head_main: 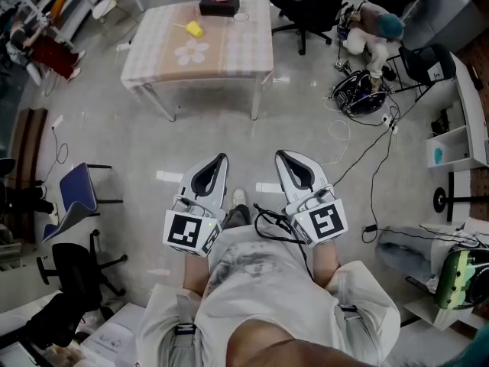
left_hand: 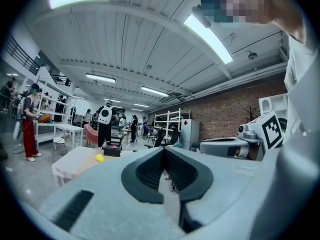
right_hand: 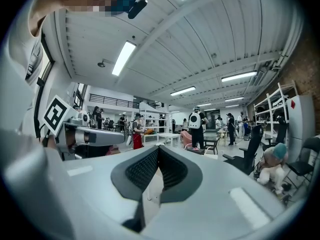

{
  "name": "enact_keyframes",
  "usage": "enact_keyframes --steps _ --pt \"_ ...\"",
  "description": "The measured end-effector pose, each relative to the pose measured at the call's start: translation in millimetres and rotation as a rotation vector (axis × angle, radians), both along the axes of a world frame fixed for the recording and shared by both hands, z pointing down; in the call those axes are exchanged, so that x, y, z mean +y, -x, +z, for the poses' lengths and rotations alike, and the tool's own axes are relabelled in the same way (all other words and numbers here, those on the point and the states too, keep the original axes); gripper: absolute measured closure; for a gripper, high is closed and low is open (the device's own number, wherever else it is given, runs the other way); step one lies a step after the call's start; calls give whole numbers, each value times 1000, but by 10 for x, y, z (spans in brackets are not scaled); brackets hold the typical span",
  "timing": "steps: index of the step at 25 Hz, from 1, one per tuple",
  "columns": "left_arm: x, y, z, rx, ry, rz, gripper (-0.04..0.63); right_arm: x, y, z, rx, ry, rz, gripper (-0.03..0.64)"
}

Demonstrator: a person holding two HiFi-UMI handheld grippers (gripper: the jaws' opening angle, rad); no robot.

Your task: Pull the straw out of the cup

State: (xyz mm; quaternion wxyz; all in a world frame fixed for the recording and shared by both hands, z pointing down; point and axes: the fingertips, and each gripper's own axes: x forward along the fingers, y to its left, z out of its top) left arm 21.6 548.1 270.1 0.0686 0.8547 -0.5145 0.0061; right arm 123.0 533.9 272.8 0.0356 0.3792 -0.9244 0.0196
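Observation:
Far ahead stands a table (head_main: 229,56) with a checked cloth. On it lies a small yellow cup (head_main: 195,28) with a thin pale straw (head_main: 179,25) pointing to its left. The cup (left_hand: 100,158) also shows small in the left gripper view, left of the jaws. My left gripper (head_main: 223,157) and right gripper (head_main: 280,154) are held side by side over the floor, well short of the table. Both point level towards it. Each has its jaws closed tip to tip with nothing between them, as the left gripper (left_hand: 163,149) and right gripper (right_hand: 156,148) views show.
A black box (head_main: 219,4) and a pale ring (head_main: 241,16) sit at the table's far edge. Black office chairs (head_main: 306,6) stand right of the table, and a blue chair (head_main: 76,191) stands at the left. Cables (head_main: 359,159) trail across the floor at the right. Several people stand far off.

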Motion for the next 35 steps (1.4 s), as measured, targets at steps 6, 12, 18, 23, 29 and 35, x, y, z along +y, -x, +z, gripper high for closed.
enact_keyframes --steps 6,12,18,23,29,35 --pt "-442 188 3 9 2 19 598 -437 197 -3 6 -2 14 607" --pt "-811 354 23 11 4 40 598 -786 374 31 14 6 30 607" --pt "-1066 539 29 13 13 59 598 -1035 559 6 22 6 48 607" --pt "-1256 687 8 9 8 68 598 -1215 694 -4 26 7 64 607" --pt "-1489 683 52 9 20 78 598 -1449 682 15 30 11 77 607" --pt "-1834 605 106 9 24 69 598 -1799 606 80 26 18 72 607"
